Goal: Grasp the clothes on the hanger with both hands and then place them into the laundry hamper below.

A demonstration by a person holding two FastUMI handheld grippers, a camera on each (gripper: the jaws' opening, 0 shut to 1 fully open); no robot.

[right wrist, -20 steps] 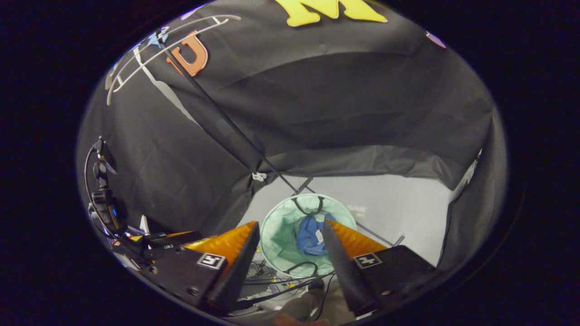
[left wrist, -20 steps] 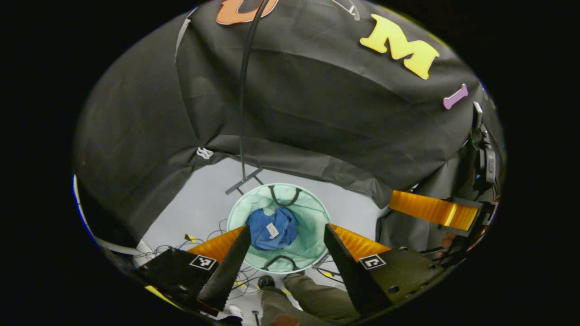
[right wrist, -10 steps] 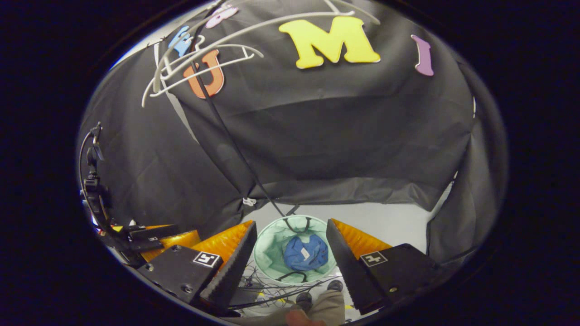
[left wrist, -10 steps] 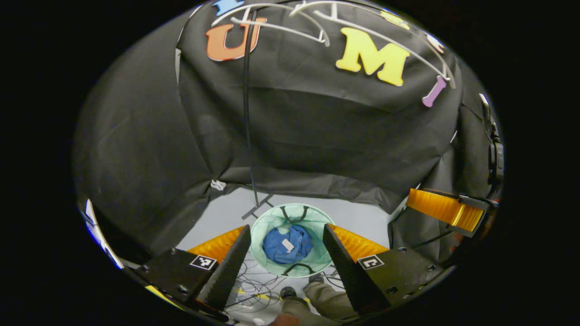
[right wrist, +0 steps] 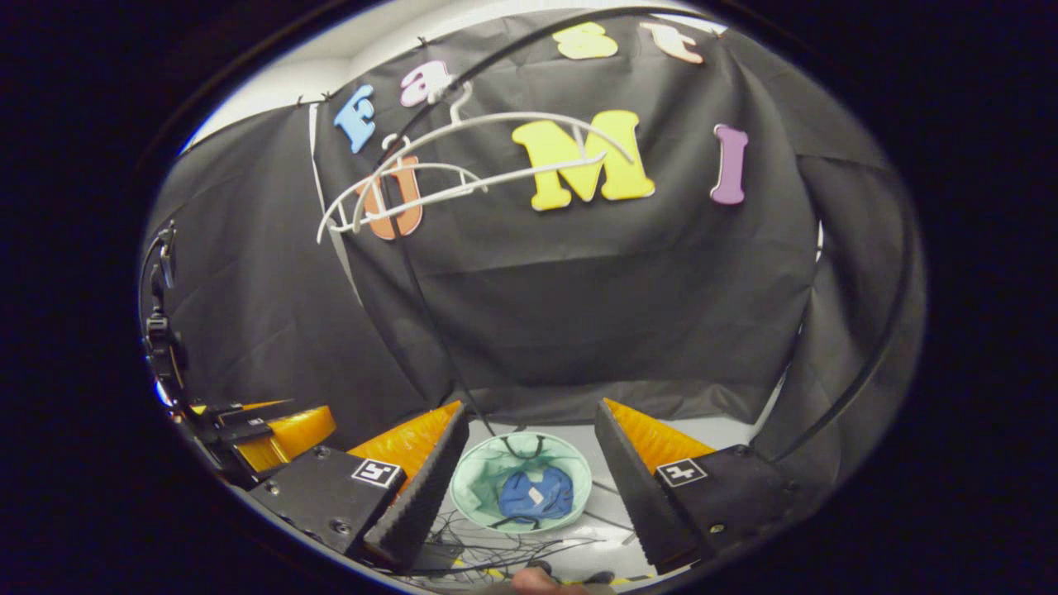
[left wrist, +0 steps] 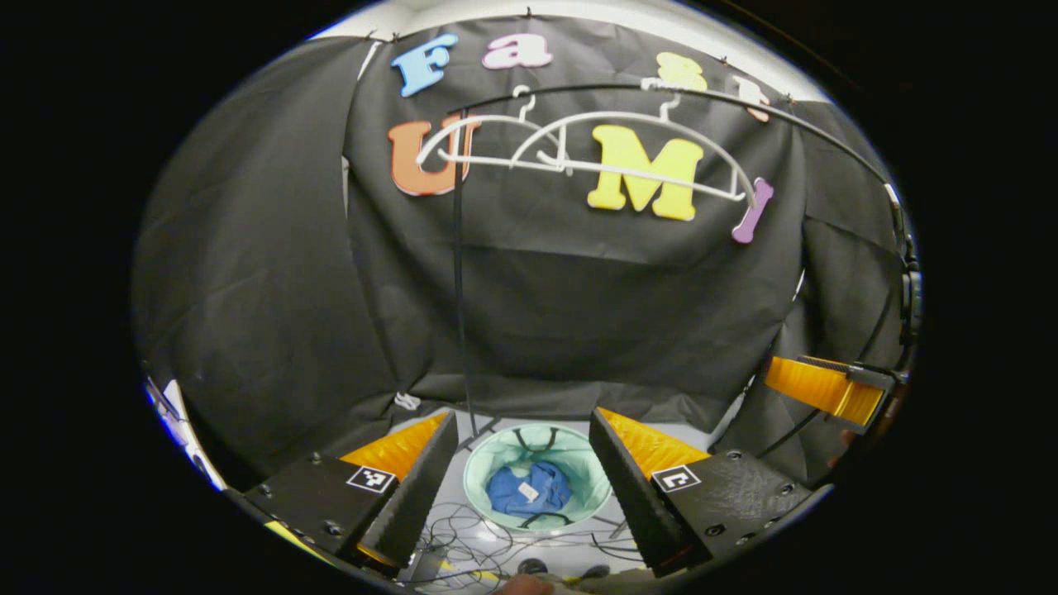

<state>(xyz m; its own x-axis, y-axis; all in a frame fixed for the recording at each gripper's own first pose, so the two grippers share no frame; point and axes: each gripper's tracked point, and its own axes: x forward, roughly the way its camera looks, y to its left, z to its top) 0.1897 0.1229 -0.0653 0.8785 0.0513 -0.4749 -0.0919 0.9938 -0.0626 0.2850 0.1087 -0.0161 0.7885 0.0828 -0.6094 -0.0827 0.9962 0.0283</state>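
Since the blue garment lies crumpled at the bottom of the mint-green laundry hamper, with nothing draped on the two white hangers on the black rail, we judge the placing step done. We read the hamper's spot on the floor, straight under the rail, as chosen so that a released garment falls into it. Loose cables lie on the floor around the hamper's near side.

Left hand-held gripper: fingers spread wide, nothing between them, held high above the hamper and aimed forward and down, framing it. Right hand-held gripper: likewise spread and empty, same raised pose, hamper seen between its fingers. In the right gripper view the left hand-held gripper sits off at the side, at about the same height
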